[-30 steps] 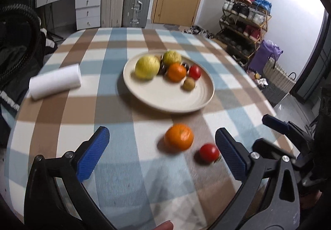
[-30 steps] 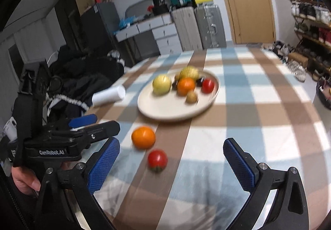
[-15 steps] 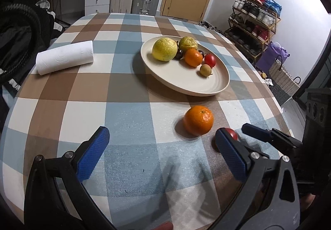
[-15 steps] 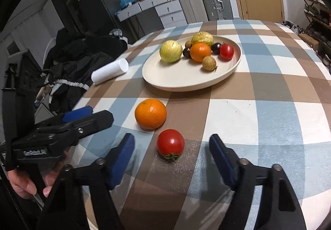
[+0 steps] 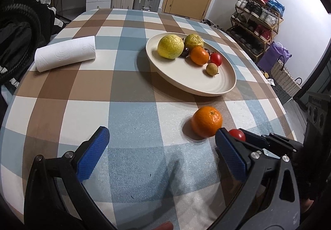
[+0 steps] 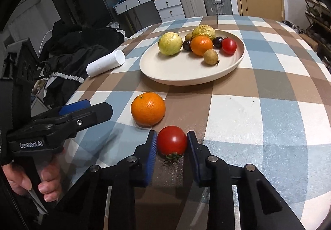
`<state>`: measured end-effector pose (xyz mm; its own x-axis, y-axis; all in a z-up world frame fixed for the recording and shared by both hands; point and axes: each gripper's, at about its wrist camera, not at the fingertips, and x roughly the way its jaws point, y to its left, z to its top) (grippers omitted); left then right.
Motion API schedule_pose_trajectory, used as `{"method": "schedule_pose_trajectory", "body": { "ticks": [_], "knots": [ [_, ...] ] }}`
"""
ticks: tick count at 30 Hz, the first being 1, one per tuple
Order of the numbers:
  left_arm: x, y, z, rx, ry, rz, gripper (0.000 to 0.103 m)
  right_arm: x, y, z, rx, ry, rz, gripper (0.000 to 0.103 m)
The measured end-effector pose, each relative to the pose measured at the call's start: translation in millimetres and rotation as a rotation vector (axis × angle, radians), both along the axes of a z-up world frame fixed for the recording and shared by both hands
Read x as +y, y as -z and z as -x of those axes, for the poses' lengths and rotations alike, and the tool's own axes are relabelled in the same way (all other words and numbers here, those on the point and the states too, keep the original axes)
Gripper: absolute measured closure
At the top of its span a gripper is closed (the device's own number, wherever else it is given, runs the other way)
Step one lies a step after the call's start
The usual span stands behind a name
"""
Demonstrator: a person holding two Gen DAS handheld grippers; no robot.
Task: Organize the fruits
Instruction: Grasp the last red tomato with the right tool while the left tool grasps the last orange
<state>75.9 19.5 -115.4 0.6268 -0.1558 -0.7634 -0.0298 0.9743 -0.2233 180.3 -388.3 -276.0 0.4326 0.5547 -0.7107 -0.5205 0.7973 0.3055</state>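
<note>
Tomato (image 6: 172, 142) lies on the checked desk (image 6: 258, 118) at 6 o'clock in the right wrist view, between the two blue pads of the right gripper (image 6: 171, 147), with its green stalk turned toward the camera. The pads stand against its two sides, so the right gripper is pinching the tomato, which rests on the cloth. Just beyond it, at 11 o'clock from the tomato and close beside it, sits a loose orange (image 6: 148, 109); whether the two touch I cannot tell. At 9 o'clock the left gripper (image 5: 159, 150) comes in from the side, held by a hand (image 6: 35, 180), and its own view shows the fingers spread wide with nothing between them. Farther, toward 12 o'clock, a cream plate (image 6: 182, 73) holds two yellow-green fruits, a second orange, a second red tomato, a small brown fruit and some dark round ones, all gathered on its far half. A white paper roll (image 6: 105, 63) lies on its side at 10 o'clock, near the desk edge and apart from the plate
</note>
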Motion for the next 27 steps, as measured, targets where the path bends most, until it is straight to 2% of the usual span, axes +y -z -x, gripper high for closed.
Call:
{"method": "schedule_pose_trajectory", "body": {
  "ticks": [6,13,17,23,25,27],
  "knots": [
    [-4.6,2.2,-8.2,0.010,0.010,0.018,0.001,-15.9,-6.8,1.3,-0.032,0.058,-0.054,0.074],
    [-25.3,6.7,-24.5,0.029,0.062,0.004,0.001,-36.6,-13.4,-1.1,-0.069,0.095,-0.040,0.074],
    [-34.3,13.9,-36.7,0.063,0.100,0.051,0.001,-53.8,-16.5,-4.1,-0.088,0.132,-0.039,0.074],
    [-44.8,17.7,-48.4,0.079,0.121,0.051,0.002,-75.0,-19.4,-10.3,-0.098,0.174,-0.050,0.074],
    [-45.9,18.8,-50.5,0.079,0.129,0.055,0.005,-77.5,-20.1,-13.0,-0.098,0.181,-0.054,0.074],
    [-46.0,20.3,-52.5,0.088,0.141,0.074,0.016,-79.2,-21.1,-16.3,-0.097,0.184,-0.058,0.074]
  ]
}}
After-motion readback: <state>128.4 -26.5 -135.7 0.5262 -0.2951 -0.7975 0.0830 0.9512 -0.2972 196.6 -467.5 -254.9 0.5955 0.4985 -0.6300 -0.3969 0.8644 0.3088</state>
